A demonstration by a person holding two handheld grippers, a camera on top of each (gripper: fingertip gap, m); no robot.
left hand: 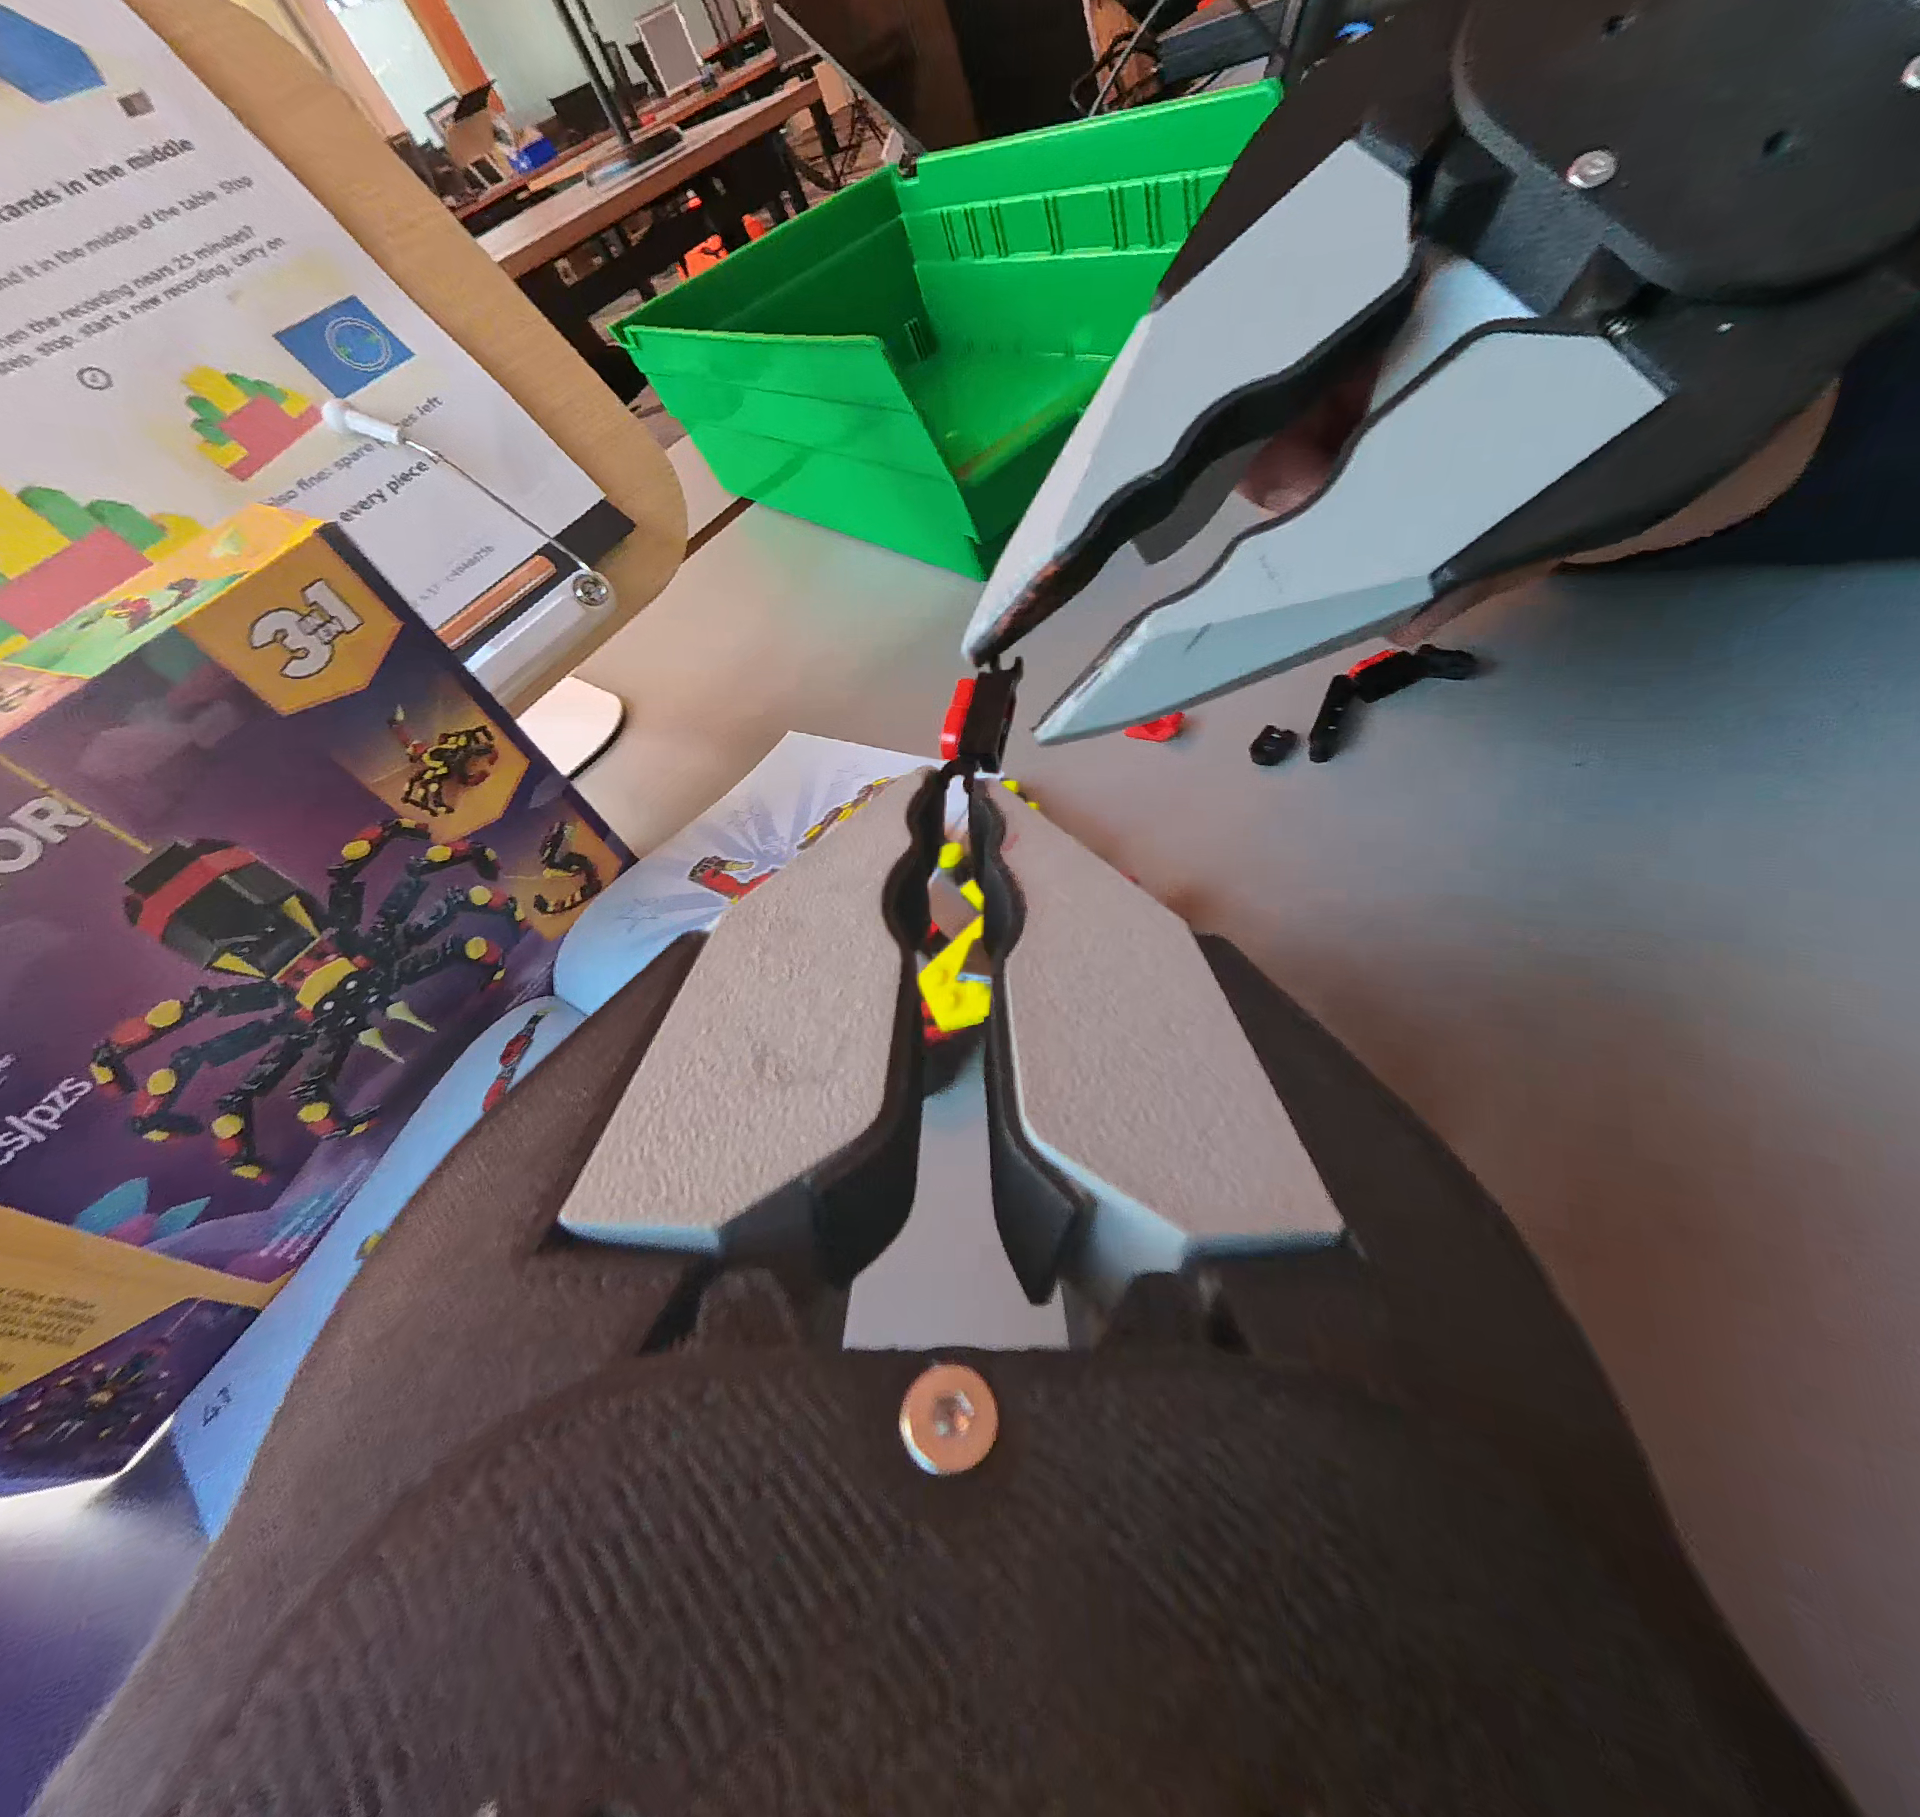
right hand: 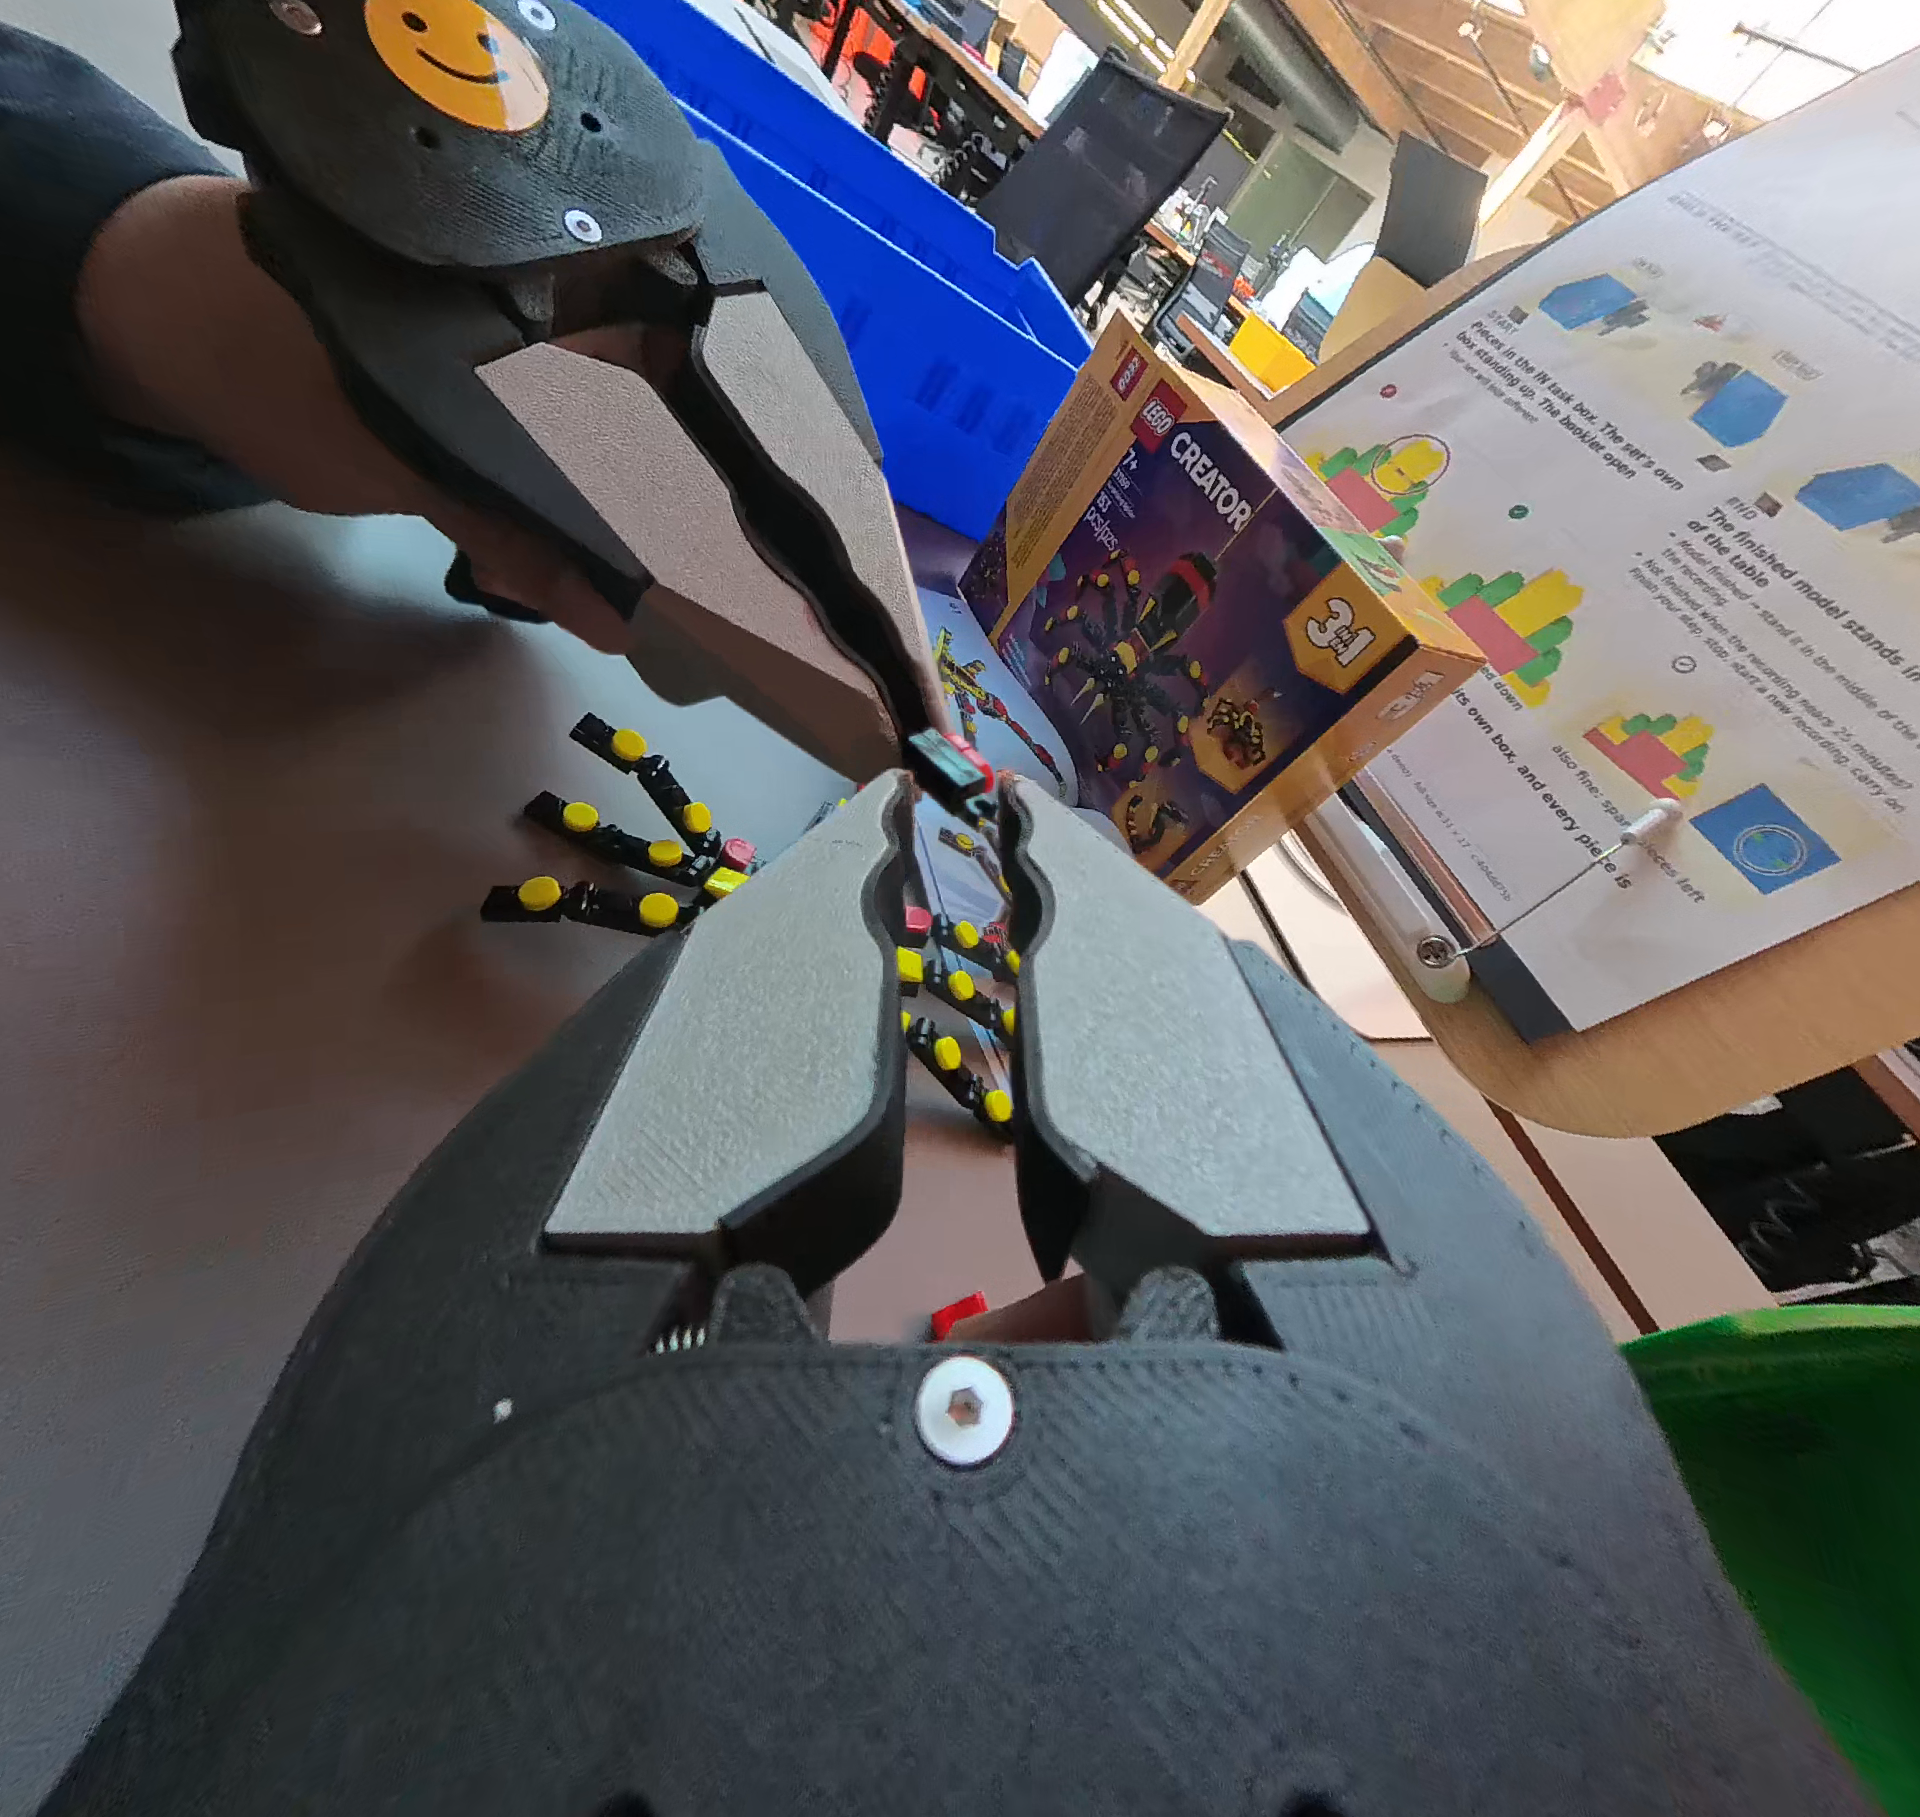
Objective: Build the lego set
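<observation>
My left gripper (left hand: pixel 961 780) is shut on a small black and red lego piece (left hand: pixel 982 713) and holds it above the table. My right gripper (left hand: pixel 1013 692) comes in from the upper right. Its jaws stand a little apart, and its fingertips (left hand: pixel 992 640) touch that same piece. In the right wrist view the piece (right hand: pixel 951 765) spans the gap at my right gripper's tips (right hand: pixel 956 782), and the left gripper (right hand: pixel 909 733) meets it from the upper left. Black legs with yellow studs (right hand: pixel 623 832) lie on the table below. A yellow and black part (left hand: pixel 951 988) shows between the left fingers.
Loose black pieces (left hand: pixel 1382 676) and a red piece (left hand: pixel 1158 725) lie on the grey table. The set's box (left hand: pixel 260 884) stands on an open booklet (left hand: pixel 790 832). Behind them are a green bin (left hand: pixel 831 417), a blue bin (right hand: pixel 883 261) and an instruction board (right hand: pixel 1662 572).
</observation>
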